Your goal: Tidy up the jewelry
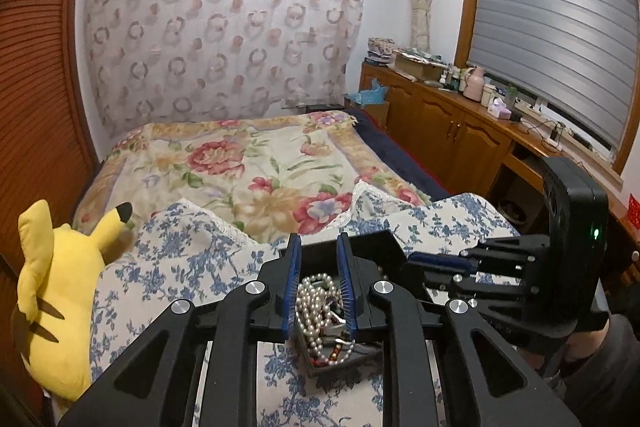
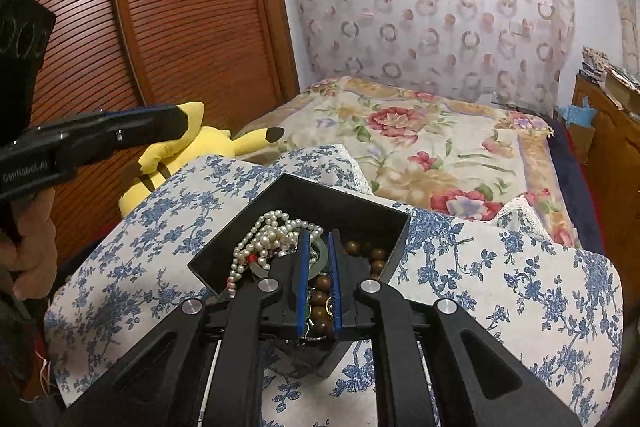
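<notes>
A black open jewelry box (image 2: 360, 211) sits on a blue-flowered white cloth (image 2: 500, 267). It holds a white pearl necklace (image 2: 264, 239), brown wooden beads (image 2: 360, 251) and a pale green ring-shaped piece (image 2: 320, 251). My right gripper (image 2: 319, 239) hangs over the box with its jaws a narrow gap apart around the green piece; I cannot tell if it grips it. My left gripper (image 1: 319, 247) is open above the box (image 1: 368, 243), over the pearls (image 1: 316, 299). The right gripper (image 1: 436, 261) also shows in the left wrist view, and the left gripper (image 2: 152, 123) in the right wrist view.
A yellow plush toy (image 1: 56, 291) lies left of the cloth by a wooden louvred wardrobe (image 2: 180, 7). A flowered bedspread (image 1: 248, 163) stretches beyond. A wooden cabinet (image 1: 448, 123) with clutter runs along the right under a window.
</notes>
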A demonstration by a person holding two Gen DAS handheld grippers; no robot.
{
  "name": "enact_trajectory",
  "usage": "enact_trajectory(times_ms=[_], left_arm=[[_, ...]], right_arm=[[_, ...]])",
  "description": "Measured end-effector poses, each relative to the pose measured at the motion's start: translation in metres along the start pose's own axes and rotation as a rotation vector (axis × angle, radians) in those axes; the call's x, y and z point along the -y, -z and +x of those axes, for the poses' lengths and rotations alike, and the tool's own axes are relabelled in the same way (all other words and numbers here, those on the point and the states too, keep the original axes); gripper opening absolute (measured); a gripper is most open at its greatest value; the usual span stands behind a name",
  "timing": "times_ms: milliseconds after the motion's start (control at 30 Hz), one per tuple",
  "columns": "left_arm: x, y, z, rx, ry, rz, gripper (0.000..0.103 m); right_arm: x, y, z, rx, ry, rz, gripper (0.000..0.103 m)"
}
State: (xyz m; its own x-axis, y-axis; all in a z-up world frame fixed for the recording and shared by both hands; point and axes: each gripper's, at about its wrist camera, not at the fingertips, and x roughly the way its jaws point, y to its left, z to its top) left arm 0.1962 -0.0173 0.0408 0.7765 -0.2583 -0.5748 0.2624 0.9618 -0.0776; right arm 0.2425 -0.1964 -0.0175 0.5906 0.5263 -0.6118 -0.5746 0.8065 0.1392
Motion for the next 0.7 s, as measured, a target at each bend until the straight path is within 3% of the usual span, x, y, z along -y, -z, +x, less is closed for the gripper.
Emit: enact_trajectory(times_ms=[133, 200, 267, 367, 467, 700], left_arm=[[0.003, 0.011, -0.008, 0.015, -0.02, 0.007, 0.031], [0.005, 0.018, -0.014, 0.024, -0.033, 0.009, 0.04], [0.005, 0.025, -0.019, 0.037, -0.057, 0.005, 0.069], [0.005, 0.034, -0.026, 0.06, -0.103, -0.002, 0.086], [0.003, 0.046, -0.032, 0.06, -0.121, -0.033, 0.094], [0.004, 0.074, -0.048, 0.039, -0.161, -0.054, 0.095]], right_arm=[[-0.002, 0.004, -0.008, 0.008, 0.02, 0.002, 0.011], [-0.004, 0.008, -0.013, 0.015, 0.041, 0.007, 0.018], [-0.005, 0.013, -0.02, 0.025, 0.058, 0.015, 0.034], [-0.008, 0.021, -0.03, 0.039, 0.079, 0.024, 0.04], [-0.012, 0.029, -0.039, 0.053, 0.101, 0.032, 0.057], [-0.023, 0.05, -0.064, 0.093, 0.154, 0.066, 0.09]])
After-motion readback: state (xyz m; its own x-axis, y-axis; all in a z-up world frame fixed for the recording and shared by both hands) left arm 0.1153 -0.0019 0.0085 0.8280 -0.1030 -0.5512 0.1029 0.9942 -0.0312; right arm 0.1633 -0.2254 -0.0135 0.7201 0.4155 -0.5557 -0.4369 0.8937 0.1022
